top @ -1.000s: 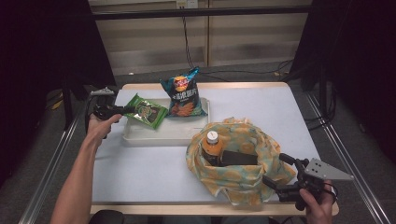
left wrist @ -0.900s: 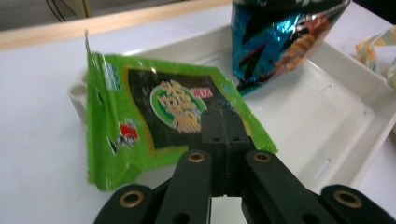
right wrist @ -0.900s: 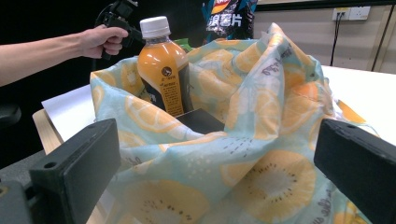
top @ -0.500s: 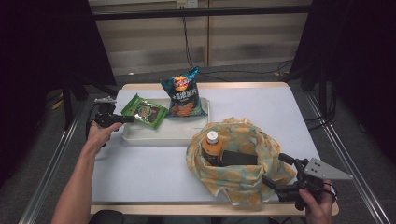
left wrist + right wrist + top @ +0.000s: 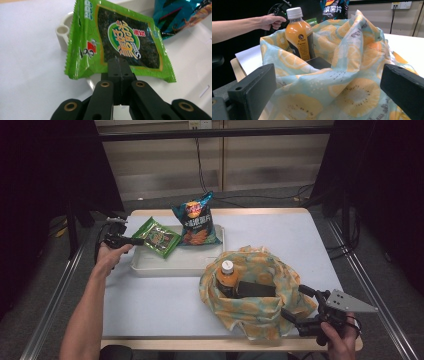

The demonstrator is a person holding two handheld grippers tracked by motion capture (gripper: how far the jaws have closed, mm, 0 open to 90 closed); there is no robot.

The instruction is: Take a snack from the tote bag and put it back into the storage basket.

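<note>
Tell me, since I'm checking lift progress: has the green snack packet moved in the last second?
Cannot tell. The green packet, clamped in the left gripper, overlaps the white tray's left end much as before.

Chinese characters "薯片" on the blue chip bag (image 5: 334, 8) (other packet lettering too blurred).

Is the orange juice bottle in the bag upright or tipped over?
Upright. The orange juice bottle stands inside the fruit-print bag, white cap on top, beside a dark box.
</note>
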